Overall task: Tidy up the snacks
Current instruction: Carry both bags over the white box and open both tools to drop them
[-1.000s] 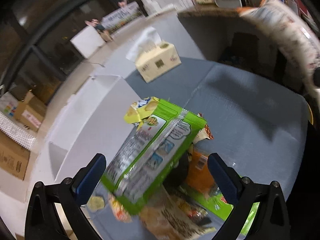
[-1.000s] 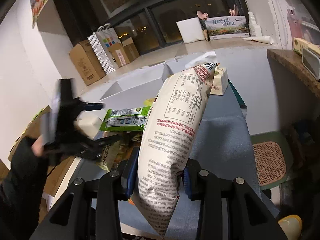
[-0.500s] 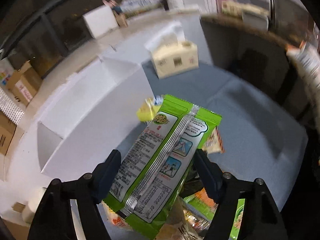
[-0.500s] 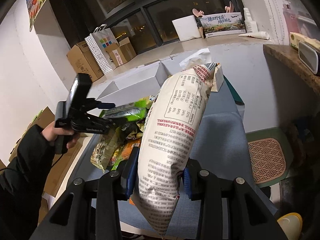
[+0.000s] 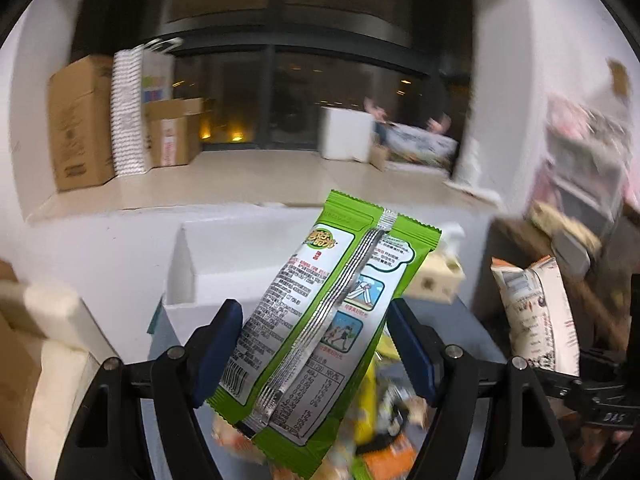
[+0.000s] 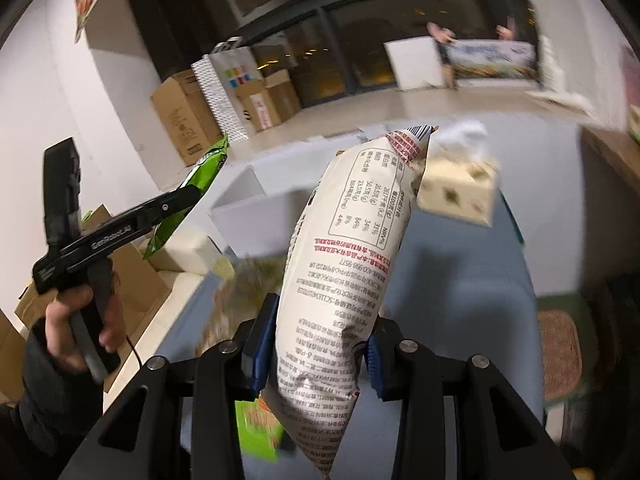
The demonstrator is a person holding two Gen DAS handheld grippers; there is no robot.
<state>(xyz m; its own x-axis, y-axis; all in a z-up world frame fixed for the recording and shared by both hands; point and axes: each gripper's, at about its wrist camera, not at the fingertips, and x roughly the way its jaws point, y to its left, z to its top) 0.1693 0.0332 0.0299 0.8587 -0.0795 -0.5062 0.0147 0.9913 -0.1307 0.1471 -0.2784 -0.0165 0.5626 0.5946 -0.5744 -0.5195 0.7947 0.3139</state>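
Snacks: two packets are up in the air, one per claw, while the loose pile lies on the blue-grey table below, so the sorting looks partly done at most.
White box: an open white box stands at the far end of the table, beyond both packets; with its open top facing up, it is likely where the packets are headed.
White bag: the long white snack bag stands nearly upright, top leaning toward the box; it is gripped low on its body, so the puffy upper part hangs free.
Green packet: the green packet is carried back side up, its silver seam showing, tilted with its top toward the box.
Right claw: the right gripper is clamped narrowly on the white bag, blue pads denting its sides; a firm pinch suits a slippery air-filled bag.
Left claw: the left gripper holds the green packet across its width, jaws fairly wide because the packet lies flat between them.
Tissue box: a cream tissue box sits on the table beside the white box, not part of the sorting.
Risk: motion blur suggests quick carrying; the bag could swing.
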